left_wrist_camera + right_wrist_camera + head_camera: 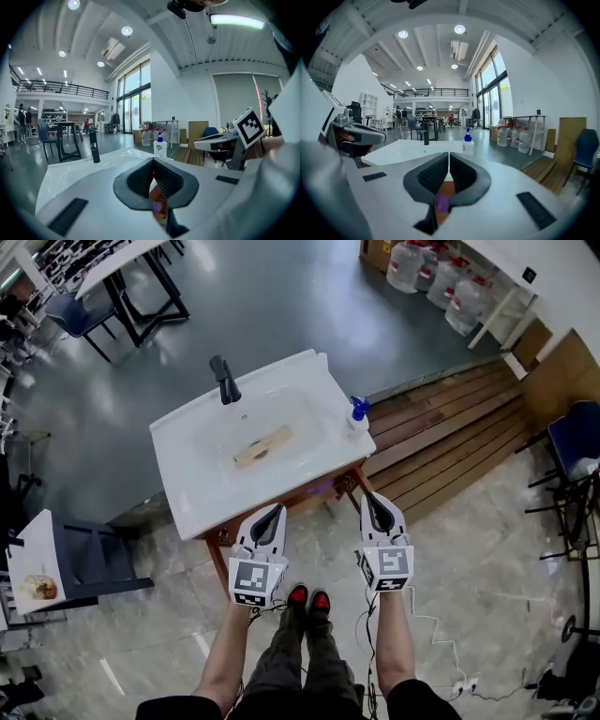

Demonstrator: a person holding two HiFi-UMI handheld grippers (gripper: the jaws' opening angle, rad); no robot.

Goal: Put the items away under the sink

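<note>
Holding nothing in left claw or right claw, both pinched shut, just near of the sink counter; likely light, stiff wooden piece flat in the basin, best pinched by an edge; farther right on the rim, slick plastic soap bottle, best gripped round the body; black faucet at the far edge, hardly in the way; space underneath hidden from above.

The left gripper and right gripper are white shells with dark grey ribbed jaw pads and black-and-white marker cubes. A thin white cable trails off. The person wears black short sleeves, dark trousers and red-and-black shoes.
</note>
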